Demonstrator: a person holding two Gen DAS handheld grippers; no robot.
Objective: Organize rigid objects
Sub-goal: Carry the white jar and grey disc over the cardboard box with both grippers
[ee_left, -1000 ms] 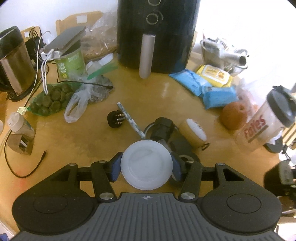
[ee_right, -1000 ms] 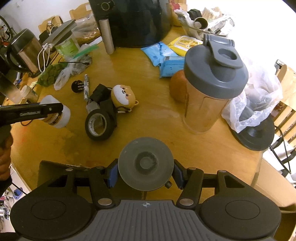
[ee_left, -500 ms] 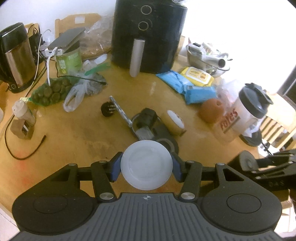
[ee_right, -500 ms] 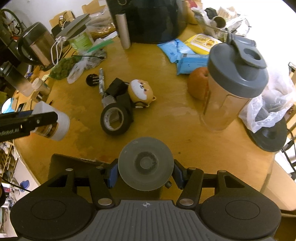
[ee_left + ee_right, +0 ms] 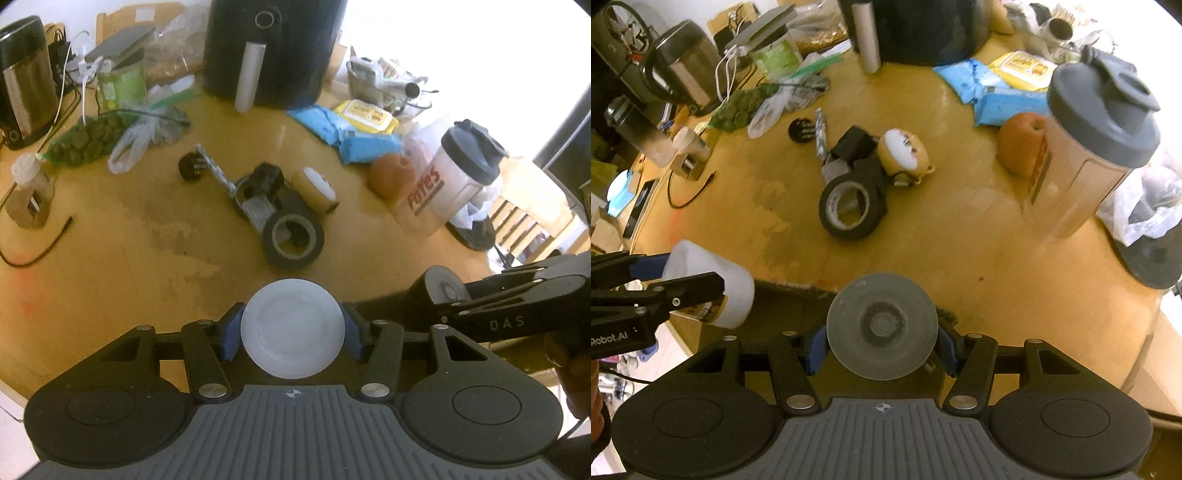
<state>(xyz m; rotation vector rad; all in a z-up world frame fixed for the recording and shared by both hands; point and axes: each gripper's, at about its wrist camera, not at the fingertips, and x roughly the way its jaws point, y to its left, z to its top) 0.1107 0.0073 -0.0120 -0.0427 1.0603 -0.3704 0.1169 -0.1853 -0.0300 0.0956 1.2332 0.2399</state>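
The left gripper (image 5: pixel 293 334) was clamped on a white-capped jar (image 5: pixel 293 328), its blue pads pressed against the cap at 9 and 3 o'clock. The right gripper (image 5: pixel 882 341) was likewise closed on a grey round object (image 5: pixel 882 325), which I cannot identify further. Both were held over the near edge of the wooden table (image 5: pixel 960 258), at 6 o'clock in each view; in the right wrist view the jar (image 5: pixel 713 284) sat at 9 o'clock, off the table's rim.

Bare tabletop lay between the grippers and a central cluster at 12 o'clock: a black tape roll (image 5: pixel 293 240), a round toy with a white face (image 5: pixel 903 153) touching a dark block, and a black plug (image 5: pixel 189 168) beyond.

At 2 o'clock a shaker bottle (image 5: pixel 1097 147) stood upright near the table's right edge, an orange fruit (image 5: pixel 1021 142) just beside it. The far side was crowded by an air fryer (image 5: pixel 273 48) and a kettle (image 5: pixel 22 77).
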